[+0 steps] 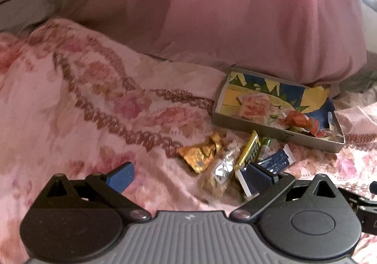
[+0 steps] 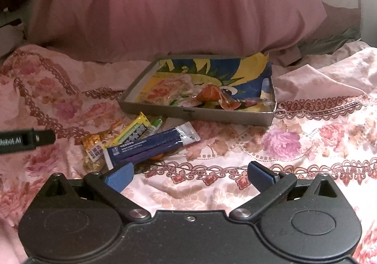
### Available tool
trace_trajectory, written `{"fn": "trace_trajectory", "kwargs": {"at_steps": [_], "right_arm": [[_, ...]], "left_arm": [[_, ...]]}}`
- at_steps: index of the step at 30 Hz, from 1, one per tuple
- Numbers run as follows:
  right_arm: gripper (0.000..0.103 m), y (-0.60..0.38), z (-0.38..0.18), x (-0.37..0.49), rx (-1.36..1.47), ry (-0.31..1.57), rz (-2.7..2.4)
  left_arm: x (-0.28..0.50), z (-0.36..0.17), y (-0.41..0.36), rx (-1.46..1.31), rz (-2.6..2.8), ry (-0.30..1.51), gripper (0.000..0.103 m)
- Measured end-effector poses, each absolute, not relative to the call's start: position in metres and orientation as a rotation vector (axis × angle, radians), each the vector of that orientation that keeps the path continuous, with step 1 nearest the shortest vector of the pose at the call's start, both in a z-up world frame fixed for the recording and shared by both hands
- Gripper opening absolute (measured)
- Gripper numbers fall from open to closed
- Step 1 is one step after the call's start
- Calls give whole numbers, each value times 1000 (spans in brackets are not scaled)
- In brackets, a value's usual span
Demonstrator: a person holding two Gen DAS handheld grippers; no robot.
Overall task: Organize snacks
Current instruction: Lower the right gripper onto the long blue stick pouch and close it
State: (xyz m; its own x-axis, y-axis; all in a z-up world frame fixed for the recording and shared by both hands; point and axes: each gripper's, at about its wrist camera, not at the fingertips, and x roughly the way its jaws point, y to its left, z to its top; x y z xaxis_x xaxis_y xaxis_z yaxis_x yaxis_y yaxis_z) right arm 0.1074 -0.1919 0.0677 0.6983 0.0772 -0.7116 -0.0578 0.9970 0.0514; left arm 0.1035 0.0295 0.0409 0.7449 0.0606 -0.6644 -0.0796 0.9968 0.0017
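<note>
A shallow grey tin tray (image 1: 271, 128) (image 2: 198, 114) with a blue and yellow lining lies on the floral bedspread. It holds a pink-printed packet (image 1: 253, 105) (image 2: 169, 88) and an orange-red wrapper (image 1: 299, 121) (image 2: 212, 95). In front of the tray lies a pile of loose snacks: a gold wrapper (image 1: 200, 153) (image 2: 93, 140), a clear nut bar (image 1: 223, 169) (image 2: 94, 158), a yellow bar (image 1: 249, 152) (image 2: 134, 128), a green stick (image 1: 265, 146) (image 2: 156, 122) and a dark blue packet (image 1: 274, 161) (image 2: 150, 147). My left gripper (image 1: 189, 174) is open beside the pile. My right gripper (image 2: 189, 173) is open and empty, right of the pile.
A big pink pillow (image 1: 223, 9) (image 2: 176, 4) lies right behind the tray. The rumpled floral bedspread (image 1: 82, 99) (image 2: 306, 136) spreads around. The left gripper's black body (image 2: 26, 140) reaches in at the left edge of the right wrist view.
</note>
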Motion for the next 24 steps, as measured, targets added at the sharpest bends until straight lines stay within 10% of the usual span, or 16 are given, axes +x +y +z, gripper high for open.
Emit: {"fn": "trace_trajectory", "kwargs": {"at_steps": [24], "right_arm": [[102, -158, -14, 227, 300, 976, 146]], "left_arm": [[204, -4, 65, -9, -87, 790, 103]]}}
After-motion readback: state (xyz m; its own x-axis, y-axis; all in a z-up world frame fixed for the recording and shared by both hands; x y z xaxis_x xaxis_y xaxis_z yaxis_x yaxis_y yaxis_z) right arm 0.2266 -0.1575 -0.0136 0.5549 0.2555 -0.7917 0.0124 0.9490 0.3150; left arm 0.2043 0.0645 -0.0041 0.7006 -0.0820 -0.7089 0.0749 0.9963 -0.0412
